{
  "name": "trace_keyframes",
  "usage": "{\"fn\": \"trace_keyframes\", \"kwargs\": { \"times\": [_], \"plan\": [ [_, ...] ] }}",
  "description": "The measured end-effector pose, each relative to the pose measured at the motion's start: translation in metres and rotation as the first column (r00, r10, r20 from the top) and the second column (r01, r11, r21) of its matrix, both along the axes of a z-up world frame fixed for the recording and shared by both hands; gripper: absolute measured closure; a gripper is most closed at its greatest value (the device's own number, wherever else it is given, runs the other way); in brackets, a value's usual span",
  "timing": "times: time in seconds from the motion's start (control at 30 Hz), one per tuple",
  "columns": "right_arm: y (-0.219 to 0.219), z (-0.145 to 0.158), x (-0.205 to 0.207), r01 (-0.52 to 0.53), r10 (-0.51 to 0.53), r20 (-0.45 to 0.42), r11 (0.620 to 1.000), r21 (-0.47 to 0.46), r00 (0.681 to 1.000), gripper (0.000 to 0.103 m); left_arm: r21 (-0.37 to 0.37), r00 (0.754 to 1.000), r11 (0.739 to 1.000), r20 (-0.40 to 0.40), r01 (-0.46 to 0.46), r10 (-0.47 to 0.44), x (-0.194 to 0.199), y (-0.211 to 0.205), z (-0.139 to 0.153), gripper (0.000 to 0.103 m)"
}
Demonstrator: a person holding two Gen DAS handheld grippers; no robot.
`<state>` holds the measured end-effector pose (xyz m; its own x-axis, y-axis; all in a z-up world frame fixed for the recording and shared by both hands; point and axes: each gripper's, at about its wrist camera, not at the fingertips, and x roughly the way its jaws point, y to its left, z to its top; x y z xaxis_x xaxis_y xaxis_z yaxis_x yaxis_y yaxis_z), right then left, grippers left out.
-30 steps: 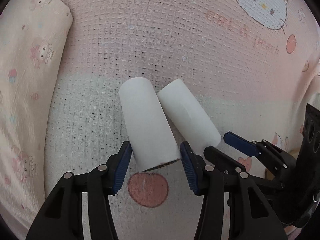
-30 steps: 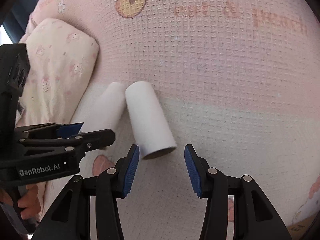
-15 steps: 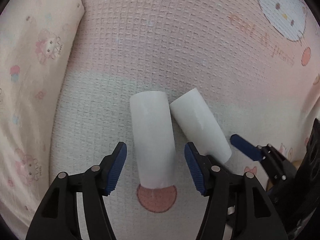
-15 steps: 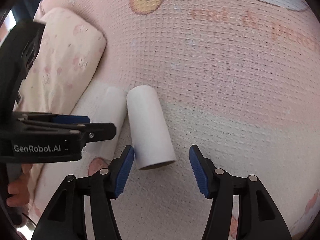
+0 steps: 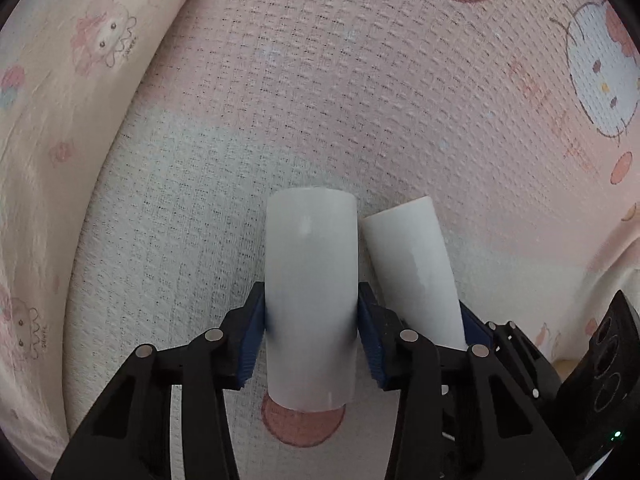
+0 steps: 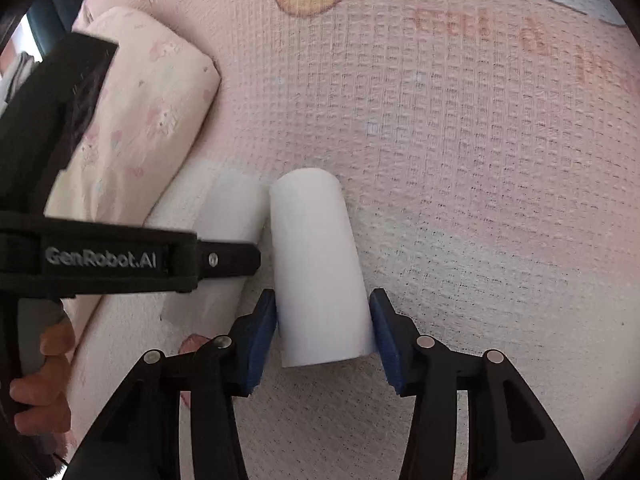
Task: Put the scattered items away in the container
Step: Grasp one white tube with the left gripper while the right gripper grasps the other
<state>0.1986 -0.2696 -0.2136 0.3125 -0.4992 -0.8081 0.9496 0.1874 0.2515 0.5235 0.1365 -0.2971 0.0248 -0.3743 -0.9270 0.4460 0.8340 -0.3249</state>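
Observation:
Two white paper rolls lie side by side on a pink waffle blanket. My left gripper (image 5: 311, 336) is shut on the left roll (image 5: 311, 280), its blue pads pressed to both sides. The right roll (image 5: 412, 264) lies just beside it. In the right wrist view my right gripper (image 6: 323, 340) straddles the right roll (image 6: 320, 264), its pads touching or nearly touching the sides. The left roll (image 6: 232, 216) shows there, partly hidden behind the left gripper's black finger (image 6: 224, 260). No container is in view.
A cream pillow with pink cartoon prints (image 5: 60, 120) lies along the left and also shows in the right wrist view (image 6: 132, 128). The blanket (image 5: 400, 80) carries a Hello Kitty print (image 5: 600, 76). The right gripper's body (image 5: 592, 380) sits at the lower right.
Both grippers moved forward over their rolls and closed in. The left jaws went from open around the left roll to shut on it. The right jaws narrowed around the right roll.

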Motion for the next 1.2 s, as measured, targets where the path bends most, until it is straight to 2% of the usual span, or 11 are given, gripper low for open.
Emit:
{"fn": "trace_keyframes", "kwargs": {
  "times": [0.2, 0.33, 0.47, 0.63, 0.77, 0.8, 0.87, 0.97, 1.07, 1.1, 1.2],
  "plan": [
    [0.014, 0.003, -0.008, 0.036, -0.037, 0.015, 0.999, 0.031, 0.999, 0.06, 0.004, 0.995, 0.995, 0.026, 0.098, -0.098, -0.015, 0.008, 0.011, 0.056],
    [0.03, 0.002, -0.017, 0.084, -0.087, 0.034, 0.994, 0.071, 0.996, 0.06, 0.021, 0.979, 0.98, 0.041, 0.198, -0.198, -0.037, 0.008, 0.013, 0.056],
    [0.046, 0.0, -0.024, 0.129, -0.128, -0.015, 0.986, 0.107, 0.992, 0.06, 0.067, 0.96, 0.962, 0.075, 0.264, -0.269, -0.05, 0.011, 0.013, 0.056],
    [0.044, -0.003, -0.034, 0.135, -0.141, 0.037, 0.981, 0.137, 0.989, 0.06, 0.057, 0.974, 0.974, 0.045, 0.219, -0.221, -0.044, 0.022, 0.013, 0.055],
    [0.035, -0.002, -0.029, 0.109, -0.11, -0.004, 0.984, 0.144, 0.994, 0.058, 0.046, 0.984, 0.983, 0.017, 0.179, -0.18, -0.038, 0.033, 0.01, 0.054],
    [0.033, -0.001, -0.027, 0.099, -0.098, -0.009, 0.986, 0.137, 0.995, 0.057, 0.041, 0.986, 0.985, 0.007, 0.168, -0.168, -0.031, 0.023, 0.008, 0.054],
    [0.026, -0.002, -0.022, 0.088, -0.085, -0.03, 0.988, 0.127, 0.996, 0.056, 0.027, 0.989, 0.989, -0.009, 0.148, -0.147, -0.037, 0.036, 0.001, 0.054],
    [0.019, -0.003, -0.017, 0.076, -0.07, -0.053, 0.99, 0.121, 0.996, 0.055, 0.008, 0.992, 0.992, -0.012, 0.126, -0.126, -0.013, 0.005, -0.01, 0.054],
    [0.012, -0.004, -0.012, 0.069, -0.062, -0.064, 0.991, 0.118, 0.996, 0.054, -0.007, 0.993, 0.993, -0.016, 0.116, -0.116, -0.012, 0.014, -0.011, 0.054],
    [0.01, -0.004, -0.01, 0.067, -0.06, -0.061, 0.991, 0.118, 0.996, 0.054, -0.009, 0.994, 0.994, -0.016, 0.112, -0.112, -0.009, 0.003, -0.013, 0.054],
    [0.006, -0.005, -0.006, 0.063, -0.056, -0.068, 0.992, 0.112, 0.996, 0.054, -0.005, 0.993, 0.993, -0.004, 0.115, -0.115, -0.004, 0.02, -0.014, 0.054]
  ]
}}
